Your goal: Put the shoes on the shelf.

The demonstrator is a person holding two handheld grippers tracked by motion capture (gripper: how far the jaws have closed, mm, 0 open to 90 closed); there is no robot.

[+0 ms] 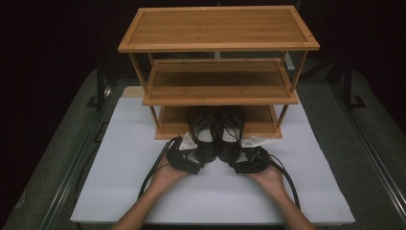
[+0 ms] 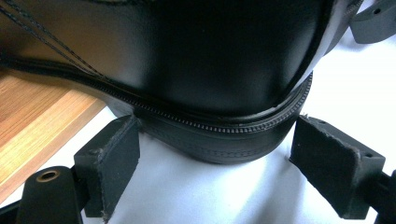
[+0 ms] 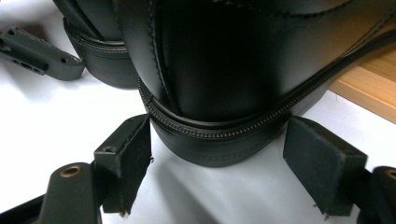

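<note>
High view above my side, facing forward and down over the white table and 3-tier rack, my 2 gripper views low and very close behind the shoe heels, each catching the other shoe or gripper at its edge.

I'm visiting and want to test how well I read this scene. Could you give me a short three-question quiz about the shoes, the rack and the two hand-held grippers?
1. True or false: the left gripper has its jaws clamped tight on the heel of the left black shoe.
2. Multiple choice: on which tier of the wooden shoe rack do the toes of the two shoes lie? A) top B) middle C) bottom
3. Fill in: the heel of the right black shoe lies over the ____ table sheet, facing the right gripper.

Key
1. False: the jaws stand open on either side of the heel.
2. C
3. white
</note>
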